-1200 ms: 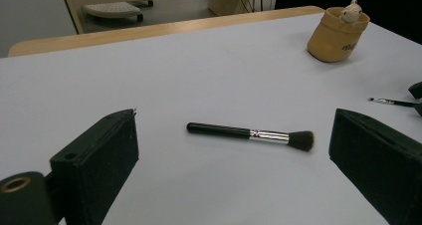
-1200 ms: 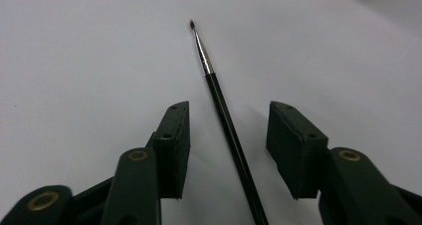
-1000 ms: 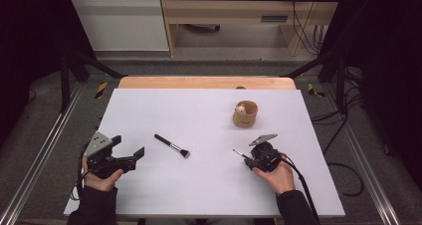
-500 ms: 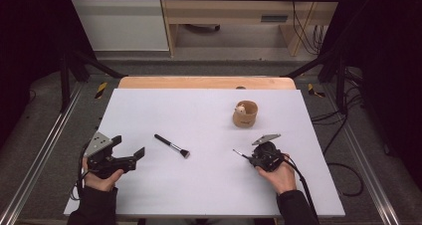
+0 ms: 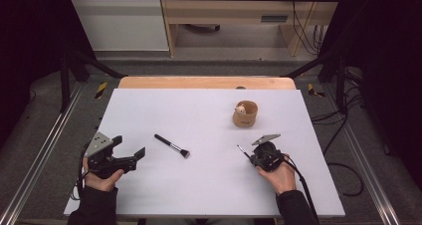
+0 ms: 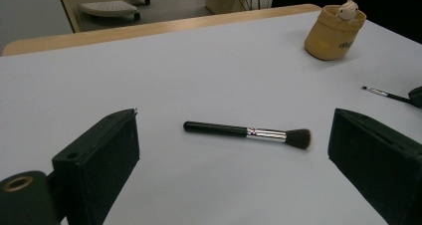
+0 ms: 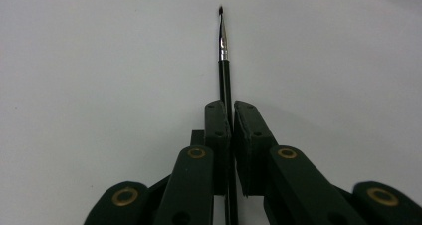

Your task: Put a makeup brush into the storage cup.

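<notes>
Meanwhile, nothing on the table had shifted against the two earlier high-view pictures: both hands and all items kept the same places. Item one, right gripper [image 5: 251,157], at the near right of the white table [image 5: 209,110]: jaws pressed together on the black handle of a thin liner brush [image 7: 222,41], whose fine tip pointed away over the bare surface. Item two, left gripper [image 5: 130,158], at the near left: jaws wide apart, holding nothing, aimed at the larger makeup brush [image 6: 247,133]. That brush lay flat between the two hands, bristles toward the right gripper. Item three, a tan wooden cup [image 5: 245,114] with a small figure on its rim, stood beyond the right gripper, apart from it. Judged standing: one brush secured, the other untouched, the cup the likely destination.
</notes>
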`<state>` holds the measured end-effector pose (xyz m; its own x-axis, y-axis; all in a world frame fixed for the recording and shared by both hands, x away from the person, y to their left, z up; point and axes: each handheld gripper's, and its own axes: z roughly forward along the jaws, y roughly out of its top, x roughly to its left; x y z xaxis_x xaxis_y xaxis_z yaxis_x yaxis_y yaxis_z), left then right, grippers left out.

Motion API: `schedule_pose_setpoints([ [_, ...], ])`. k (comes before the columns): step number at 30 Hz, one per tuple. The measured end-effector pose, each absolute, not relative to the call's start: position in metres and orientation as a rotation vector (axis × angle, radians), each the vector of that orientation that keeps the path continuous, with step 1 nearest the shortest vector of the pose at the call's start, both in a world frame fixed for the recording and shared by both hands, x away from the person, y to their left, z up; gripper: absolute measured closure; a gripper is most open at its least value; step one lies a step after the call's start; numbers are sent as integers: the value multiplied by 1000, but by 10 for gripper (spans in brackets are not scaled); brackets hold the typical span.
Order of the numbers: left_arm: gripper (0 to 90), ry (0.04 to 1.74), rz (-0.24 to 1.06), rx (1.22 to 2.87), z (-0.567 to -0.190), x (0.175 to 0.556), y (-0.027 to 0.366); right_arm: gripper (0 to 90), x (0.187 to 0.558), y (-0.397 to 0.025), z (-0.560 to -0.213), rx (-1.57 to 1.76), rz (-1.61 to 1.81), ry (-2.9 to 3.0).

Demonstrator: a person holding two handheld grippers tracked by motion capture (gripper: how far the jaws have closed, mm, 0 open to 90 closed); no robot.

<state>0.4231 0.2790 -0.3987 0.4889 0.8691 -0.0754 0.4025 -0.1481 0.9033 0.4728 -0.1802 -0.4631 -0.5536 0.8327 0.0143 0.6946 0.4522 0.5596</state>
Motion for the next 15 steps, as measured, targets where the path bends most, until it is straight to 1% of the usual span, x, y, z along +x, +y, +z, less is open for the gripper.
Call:
schedule_pose_setpoints([
  [4, 53, 1081, 593, 1754, -399, 423, 278, 849, 473, -180, -463, 1327, 758, 2446],
  [8, 53, 1081, 587, 1756, -400, 424, 278, 746, 474, -182, -458, 1300, 755, 2433],
  [9, 53, 1082, 585, 1755, -400, 424, 277, 746, 474, -182, -458, 1300, 755, 2433],
  [12, 53, 1083, 584, 1760, -401, 424, 277, 663, 476, -179, -449, 1285, 720, 2462],
  [15, 53, 1082, 584, 1761, -401, 424, 278, 647, 480, -173, -440, 1268, 664, 2509],
])
